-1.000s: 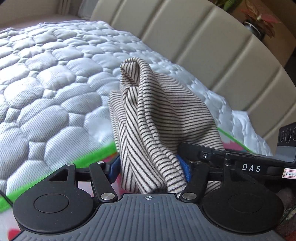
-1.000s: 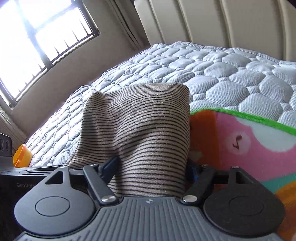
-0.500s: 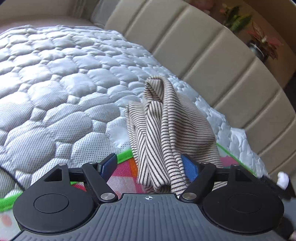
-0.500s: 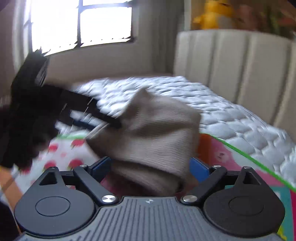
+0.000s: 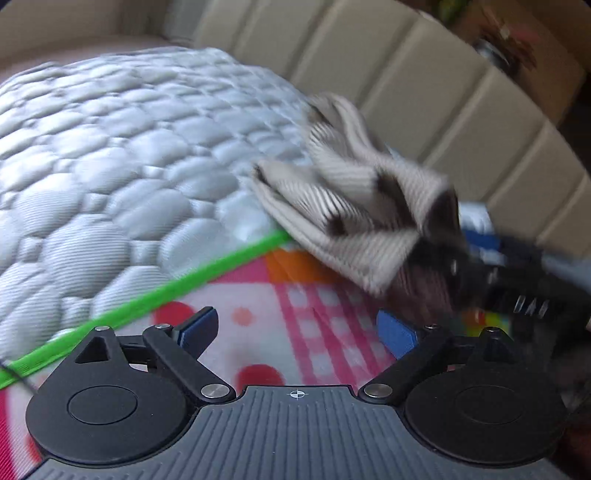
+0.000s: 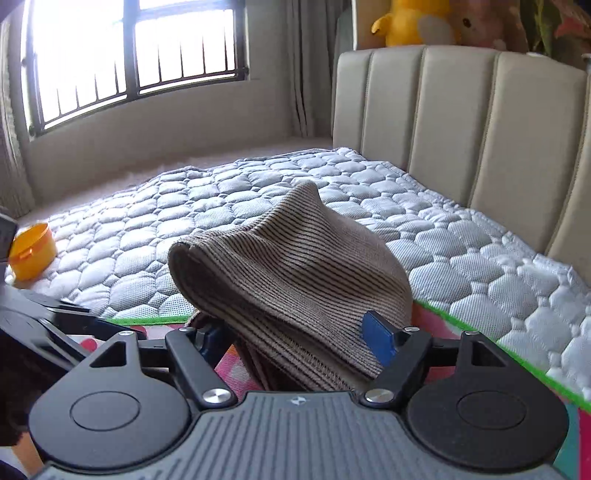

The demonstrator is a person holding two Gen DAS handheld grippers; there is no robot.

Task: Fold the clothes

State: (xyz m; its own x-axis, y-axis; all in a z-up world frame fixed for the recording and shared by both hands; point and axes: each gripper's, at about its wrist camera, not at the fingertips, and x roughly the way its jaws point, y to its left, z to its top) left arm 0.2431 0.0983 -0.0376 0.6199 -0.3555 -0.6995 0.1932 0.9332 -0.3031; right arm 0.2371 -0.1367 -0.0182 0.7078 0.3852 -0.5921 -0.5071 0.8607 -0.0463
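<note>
Striped knit garment [image 6: 295, 273] folded, bunched between spread right gripper [image 6: 295, 332]; left gripper [image 5: 295, 328] spread, empty.

You are working in a bedroom lit by daylight. Ahead of you lies a quilted pale grey mattress [image 6: 258, 206], its stitching forming rounded cells. A beige padded headboard [image 6: 454, 122] with vertical channels stands along its far right side. To your left a barred window [image 6: 136, 55] glares bright white above a plain beige wall [image 6: 155, 136], with a grey curtain [image 6: 299, 66] hanging beside it. A yellow plush toy [image 6: 402, 20] sits on top of the headboard. A colourful play mat with a green edge [image 5: 155, 299] covers the near part of the mattress.
</note>
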